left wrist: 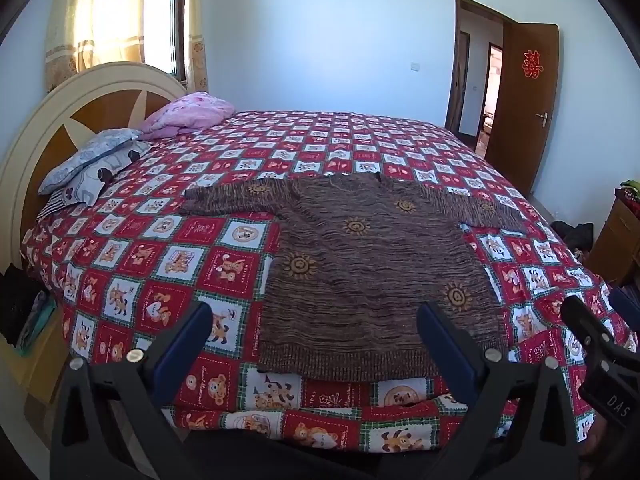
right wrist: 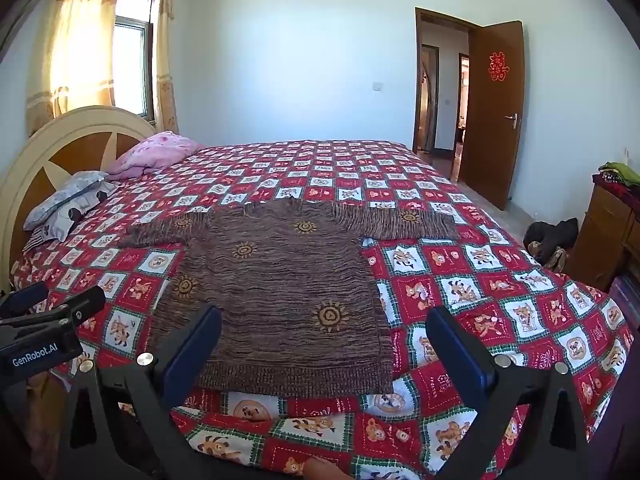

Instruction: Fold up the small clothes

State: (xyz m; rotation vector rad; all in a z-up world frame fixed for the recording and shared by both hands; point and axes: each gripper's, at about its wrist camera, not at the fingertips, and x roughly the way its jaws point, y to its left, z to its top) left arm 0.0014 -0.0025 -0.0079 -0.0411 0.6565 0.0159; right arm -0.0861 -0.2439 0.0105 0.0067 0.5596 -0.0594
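Note:
A small brown knit sweater (left wrist: pixel 360 264) with orange sun motifs lies flat on the bed, sleeves spread out to both sides, hem toward me. It also shows in the right wrist view (right wrist: pixel 280 292). My left gripper (left wrist: pixel 316 316) is open and empty, held above the near bed edge in front of the hem. My right gripper (right wrist: pixel 324 324) is open and empty, just before the hem's right part. The right gripper also shows at the right edge of the left wrist view (left wrist: pixel 600 332). The left gripper shows at the left edge of the right wrist view (right wrist: pixel 56 312).
The bed has a red checkered cartoon quilt (left wrist: pixel 168 256). Grey (left wrist: pixel 88 164) and pink (left wrist: pixel 188 114) pillows lie by the headboard (left wrist: pixel 48 128) at left. A wooden cabinet (right wrist: pixel 604 232) with clothes stands at right. An open door (right wrist: pixel 492 112) is at the far right.

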